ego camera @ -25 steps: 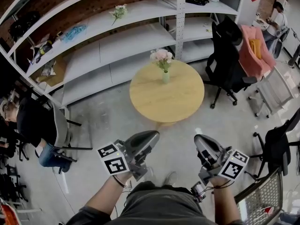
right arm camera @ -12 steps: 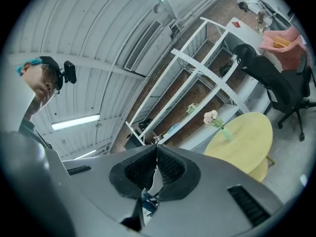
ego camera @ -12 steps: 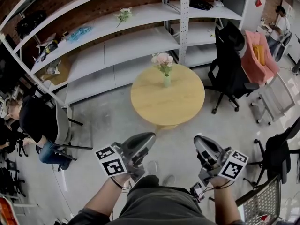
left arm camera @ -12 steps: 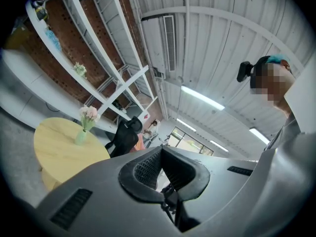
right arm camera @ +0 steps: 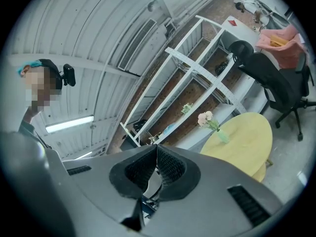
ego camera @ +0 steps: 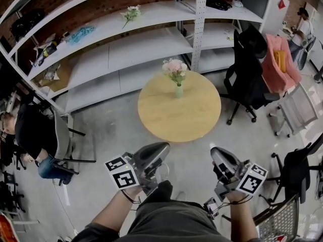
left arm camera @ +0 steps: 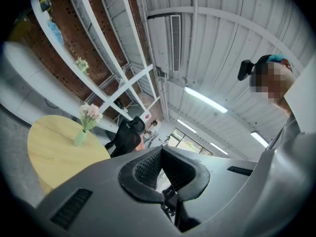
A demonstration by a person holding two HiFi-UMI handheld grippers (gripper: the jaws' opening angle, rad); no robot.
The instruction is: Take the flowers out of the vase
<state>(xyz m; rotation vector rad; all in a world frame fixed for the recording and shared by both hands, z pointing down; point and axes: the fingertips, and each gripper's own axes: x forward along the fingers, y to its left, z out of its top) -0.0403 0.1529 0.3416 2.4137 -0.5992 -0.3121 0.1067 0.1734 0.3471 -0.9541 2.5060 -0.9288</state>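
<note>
Grey plastic shells mark both tools at the near edge of the head view, held low in front of the person's body.

Left gripper (ego camera: 162,147): jaws pressed together, ribbed pads meeting at the tip, nothing between them. Right gripper (ego camera: 214,150): jaws likewise closed tip to tip, nothing held. Both point away toward the table and are well apart from it, with concrete floor (ego camera: 113,127) between.

Mid-scene: a round wooden table (ego camera: 166,117). A pale green vase (ego camera: 178,91) stands upright on its far part, close to the far edge. The pink flowers (ego camera: 174,67), with green leaves, sit in the vase, stems inside, heads above the rim. Neither gripper is near the vase or the flowers.

Right of the table: a black office chair (ego camera: 247,69), just beside the table's far right edge. Further right, pink cloth (ego camera: 277,59) is draped over another seat.

Left of the table, well apart: a seated person (ego camera: 28,130) in a dark top.

Far side: white metal shelving (ego camera: 126,49) runs along a brick wall. A second sprig of flowers (ego camera: 131,12) lies on an upper shelf, far left of the vase.
</note>
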